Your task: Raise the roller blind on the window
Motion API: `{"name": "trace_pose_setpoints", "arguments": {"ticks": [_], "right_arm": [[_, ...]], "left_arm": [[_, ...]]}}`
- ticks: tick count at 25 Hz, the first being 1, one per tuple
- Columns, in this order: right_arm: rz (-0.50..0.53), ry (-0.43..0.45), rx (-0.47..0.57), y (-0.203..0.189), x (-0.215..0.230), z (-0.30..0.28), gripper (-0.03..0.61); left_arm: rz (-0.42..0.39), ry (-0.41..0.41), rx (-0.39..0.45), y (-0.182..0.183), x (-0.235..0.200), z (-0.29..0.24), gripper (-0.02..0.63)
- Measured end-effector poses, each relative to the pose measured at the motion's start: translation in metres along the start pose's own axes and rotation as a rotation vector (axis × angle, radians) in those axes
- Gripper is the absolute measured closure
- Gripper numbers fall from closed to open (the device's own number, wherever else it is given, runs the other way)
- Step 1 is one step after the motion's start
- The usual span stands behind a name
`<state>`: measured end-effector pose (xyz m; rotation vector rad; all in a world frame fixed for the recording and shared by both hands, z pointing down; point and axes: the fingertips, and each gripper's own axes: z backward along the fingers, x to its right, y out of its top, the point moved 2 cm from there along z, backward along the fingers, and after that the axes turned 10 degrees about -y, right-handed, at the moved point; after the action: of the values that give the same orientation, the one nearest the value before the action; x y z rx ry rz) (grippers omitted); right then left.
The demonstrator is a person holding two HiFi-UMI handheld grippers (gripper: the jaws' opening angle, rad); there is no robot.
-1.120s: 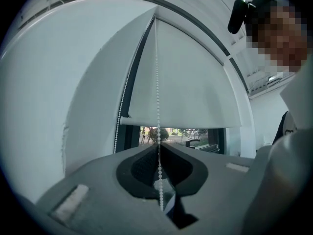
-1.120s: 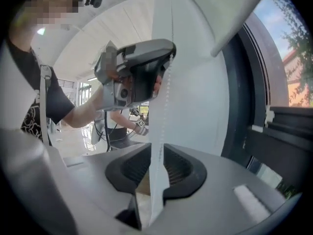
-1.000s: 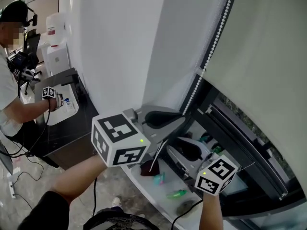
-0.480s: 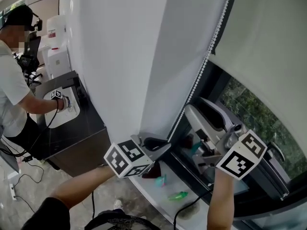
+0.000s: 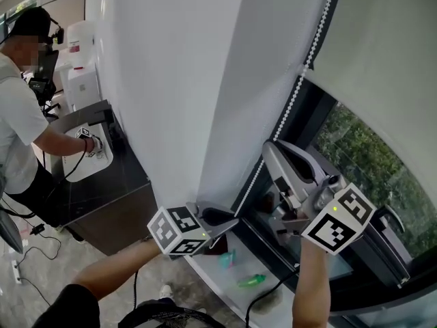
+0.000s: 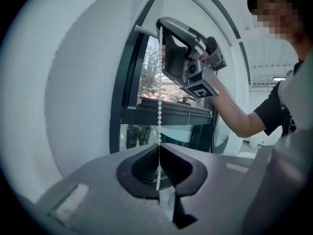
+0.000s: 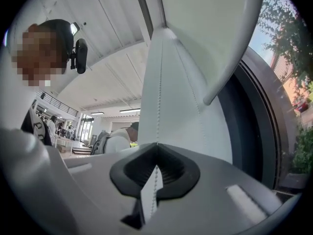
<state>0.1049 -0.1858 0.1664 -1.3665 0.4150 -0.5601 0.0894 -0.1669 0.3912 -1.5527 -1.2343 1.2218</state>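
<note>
Your left gripper [image 6: 159, 148] sits low by the sill [image 5: 213, 273], its jaws clenched on the chain [image 6: 159, 92], which passes straight through the tip and hangs a few beads below. Your right gripper [image 7: 156, 145] is higher on the same chain. Its jaws are closing, with the beads running between them and up along the white wall [image 5: 164, 80]. In the left gripper view the chain is a taut vertical line from the lower jaws up to the right gripper's front. The blind [image 5: 382, 53] hangs at the upper right of the head view, its bottom edge slanting across the frame. Below that edge the window [image 5: 362, 149] is uncovered, with dark framing and green foliage behind the glass. Small green items lie on the sill; they are too small to identify. At far left a second person [image 5: 17, 125] stands at a dark bench [image 5: 102, 183], one hand at a white tray [image 5: 80, 164] on it, well apart from your work.
</note>
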Motion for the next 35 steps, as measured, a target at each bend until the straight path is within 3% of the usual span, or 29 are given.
{"name": "trace_pose_setpoints", "arguments": {"ticks": [1,3,7,10,16,26,29,35], "right_arm": [[0.001,-0.007,0.012,-0.001,0.002,0.001,0.572],[0.008,-0.02,0.023,-0.006,0.004,0.006,0.572],[0.051,-0.028,-0.065,-0.043,0.004,0.015,0.572],[0.027,-0.029,-0.143,-0.086,0.007,0.025,0.572],[0.039,-0.014,-0.227,-0.142,-0.003,0.046,0.572],[0.079,-0.017,-0.311,-0.168,-0.009,0.052,0.572],[0.075,-0.036,-0.323,-0.168,-0.003,0.055,0.572],[0.121,0.003,-0.366,-0.164,-0.002,0.059,0.567]], "left_arm": [[0.008,-0.017,0.016,0.002,0.002,0.002,0.596],[0.022,-0.043,0.084,0.014,0.007,0.01,0.507],[-0.001,-0.052,0.268,0.073,0.014,0.038,0.499],[-0.029,-0.042,0.333,0.113,0.017,0.055,0.499],[-0.137,-0.032,0.321,0.147,0.025,0.052,0.499],[-0.225,-0.025,0.323,0.179,0.032,0.035,0.505],[-0.226,0.006,0.328,0.179,0.027,0.035,0.599],[-0.143,-0.01,0.353,0.175,0.021,0.039,0.604]]}}
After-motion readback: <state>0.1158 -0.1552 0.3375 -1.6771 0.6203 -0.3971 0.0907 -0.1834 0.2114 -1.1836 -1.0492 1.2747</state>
